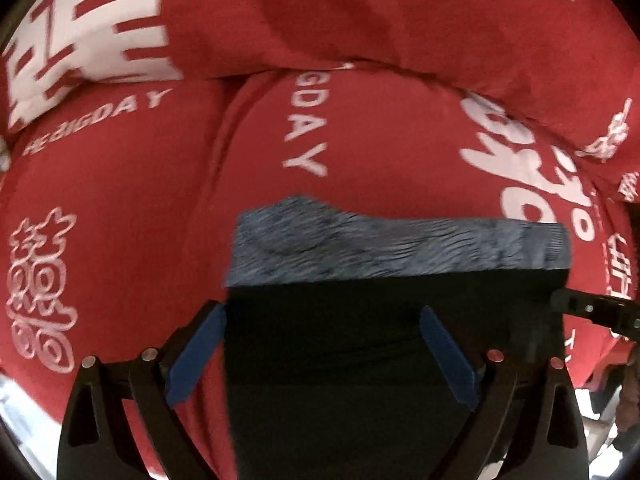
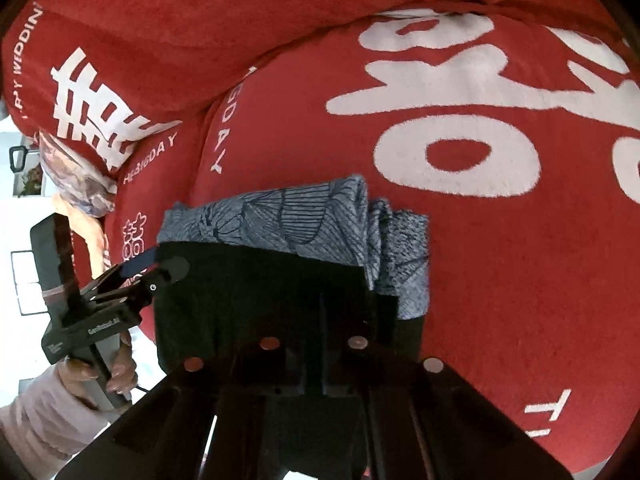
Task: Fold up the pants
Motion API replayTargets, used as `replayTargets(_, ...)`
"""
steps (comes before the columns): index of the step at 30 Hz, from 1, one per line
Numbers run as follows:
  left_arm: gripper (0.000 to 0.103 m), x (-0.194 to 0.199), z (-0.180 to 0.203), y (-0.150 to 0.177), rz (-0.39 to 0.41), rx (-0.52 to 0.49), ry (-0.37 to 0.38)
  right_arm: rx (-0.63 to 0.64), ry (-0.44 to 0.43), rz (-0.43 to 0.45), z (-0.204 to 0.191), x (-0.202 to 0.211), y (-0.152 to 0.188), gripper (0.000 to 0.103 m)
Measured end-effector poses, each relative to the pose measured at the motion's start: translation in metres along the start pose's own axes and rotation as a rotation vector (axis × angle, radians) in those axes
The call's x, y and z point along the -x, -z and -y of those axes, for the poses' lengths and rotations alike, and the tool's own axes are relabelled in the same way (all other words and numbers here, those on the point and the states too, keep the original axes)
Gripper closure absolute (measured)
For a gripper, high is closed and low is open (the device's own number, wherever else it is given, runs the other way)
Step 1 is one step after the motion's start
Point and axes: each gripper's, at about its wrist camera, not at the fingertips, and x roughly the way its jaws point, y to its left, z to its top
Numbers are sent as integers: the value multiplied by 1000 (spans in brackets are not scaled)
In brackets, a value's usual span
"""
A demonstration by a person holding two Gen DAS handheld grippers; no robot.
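A red blanket (image 1: 360, 40) with white lettering covers the whole surface, bunched into soft folds so nothing beneath it shows. On it lie one pair of pants (image 2: 280, 280), black with a grey leaf-print band, partly hidden behind two tools. The right tool (image 2: 316, 304) is clenched on the black fabric, while the left tool (image 1: 320, 344) is released, its blue pads (image 1: 196, 356) astride the cloth.

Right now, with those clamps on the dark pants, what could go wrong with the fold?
1. The left gripper's fingers stand open around the black pants, so that side could slip or sag.
2. The right gripper looks shut on the pants; pulling alone may skew the fold.
3. The patterned grey cloth is bunched and may drag along on the red blanket.
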Motion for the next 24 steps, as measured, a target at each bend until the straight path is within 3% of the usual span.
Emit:
replayTargets(8, 5, 31, 12, 28, -18, 3, -131, -18, 76, -52, 2, 24, 20, 89)
replayTargets(12, 5, 42, 27, 43, -47, -7, -154, 5, 108, -83, -2, 29, 37, 55)
replayTargets(13, 3, 45, 29, 46, -48, -5, -157, 9, 110, -86, -4, 29, 42, 52)
replayTargets(17, 1, 50, 38, 56, -79, -8, -157, 10, 125, -101, -12, 29, 54, 49)
replayTargets(19, 1, 50, 42, 60, -92, -25, -163, 10, 120, -95, -17, 31, 58, 41)
replayTargets(24, 1, 59, 48, 71, -87, -59, -162, 21, 148, -65, -36, 34, 68, 33)
